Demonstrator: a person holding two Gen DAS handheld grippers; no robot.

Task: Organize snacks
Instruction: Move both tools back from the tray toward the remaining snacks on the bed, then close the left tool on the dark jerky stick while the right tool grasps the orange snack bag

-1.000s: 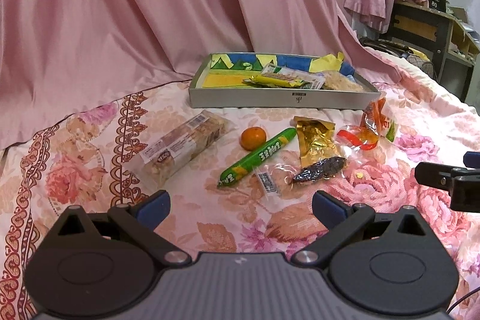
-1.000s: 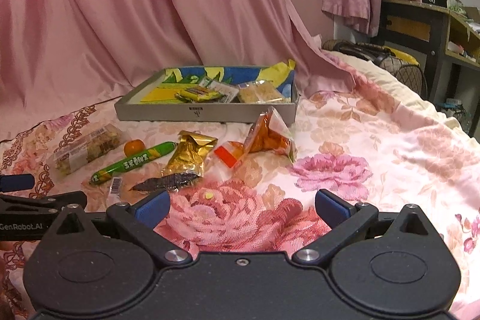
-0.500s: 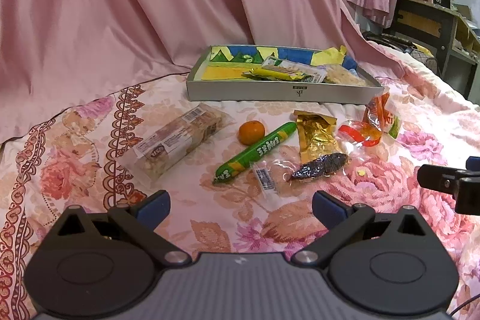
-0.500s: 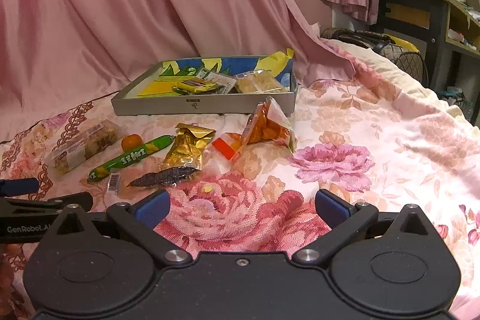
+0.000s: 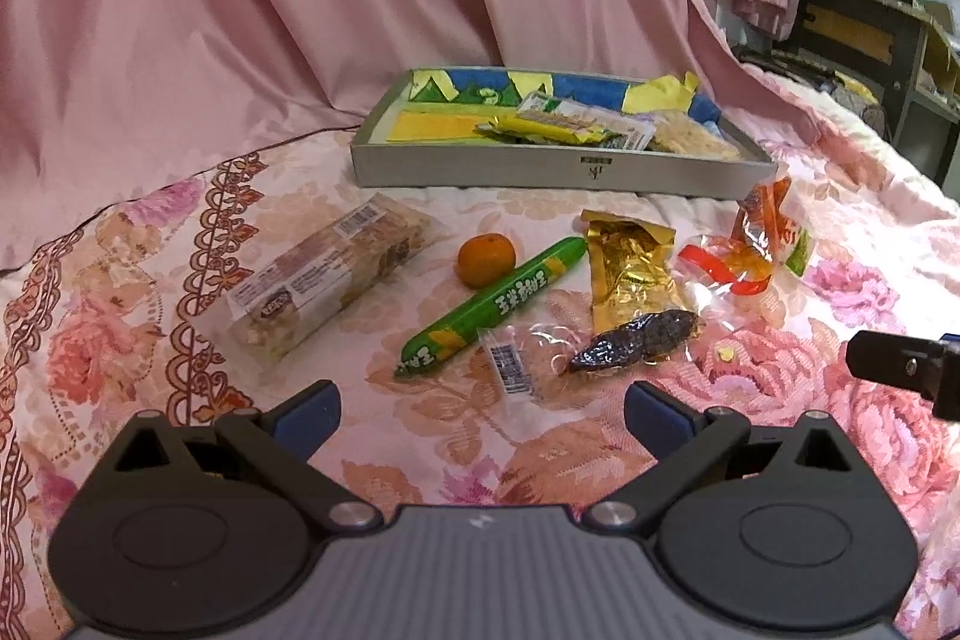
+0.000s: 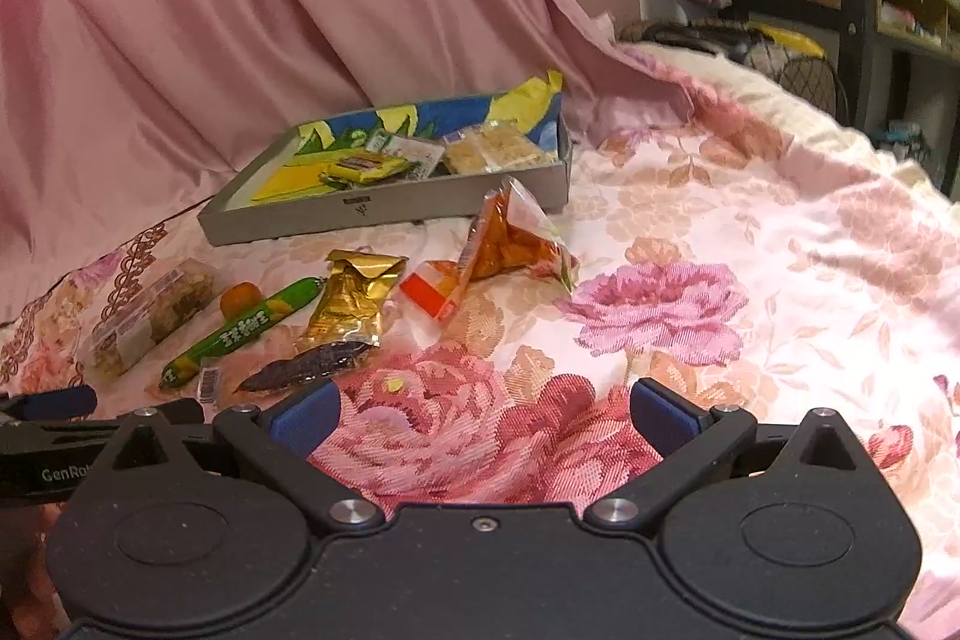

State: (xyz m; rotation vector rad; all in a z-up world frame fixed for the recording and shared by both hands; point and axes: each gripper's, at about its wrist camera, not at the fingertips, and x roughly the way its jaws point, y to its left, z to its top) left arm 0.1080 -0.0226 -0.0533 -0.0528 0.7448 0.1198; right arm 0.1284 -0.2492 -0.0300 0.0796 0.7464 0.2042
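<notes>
Snacks remain: a few packets sit in your tray (image 5: 558, 172), but the green sausage stick (image 5: 495, 307), orange (image 5: 486, 259) and others lie just before it; both your left gripper (image 5: 480, 409) and right gripper (image 6: 483, 415) gape wide, empty.

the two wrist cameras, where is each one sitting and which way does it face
Left wrist: on the left hand-held gripper, low over the bedspread, facing the tray and loose snacks; its open blue fingers show, with the right hand-held gripper's tip at the right edge.
Right wrist: on the right hand-held gripper, further right, facing the same tray from its right; its open fingers show, with the left gripper at the left edge.
Shared: tray, orange, green stick.
</notes>
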